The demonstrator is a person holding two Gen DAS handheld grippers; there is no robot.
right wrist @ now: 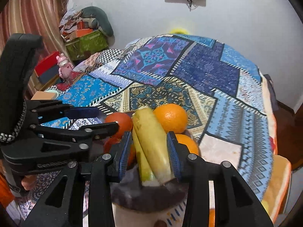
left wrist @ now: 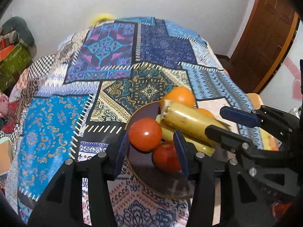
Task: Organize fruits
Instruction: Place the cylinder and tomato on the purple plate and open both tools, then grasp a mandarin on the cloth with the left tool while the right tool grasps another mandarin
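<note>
Fruit piled on a dark plate [left wrist: 141, 172], both grippers over it.

Nearest, two red tomatoes [left wrist: 145, 137]; a yellow banana [right wrist: 151, 147] (cut end at twelve o'clock) lies across them, oranges [right wrist: 170, 117] beyond. The right gripper [right wrist: 149, 151] straddles the banana, jaws apart, contact unclear. The left gripper [left wrist: 151, 149] hovers with jaws spread, holding nothing, over the patchwork cloth [left wrist: 113, 60].

Black skeletal fingers [left wrist: 90, 172] with blue ribbed pads [right wrist: 124, 151] (silver screws throughout)

- Looks like a room at home.
- Has a bright patchwork cloth [left wrist: 106, 60] over the table.
- Shows curtains [right wrist: 36, 19], a pink toy [right wrist: 63, 66] and a wooden door [left wrist: 263, 43].
</note>
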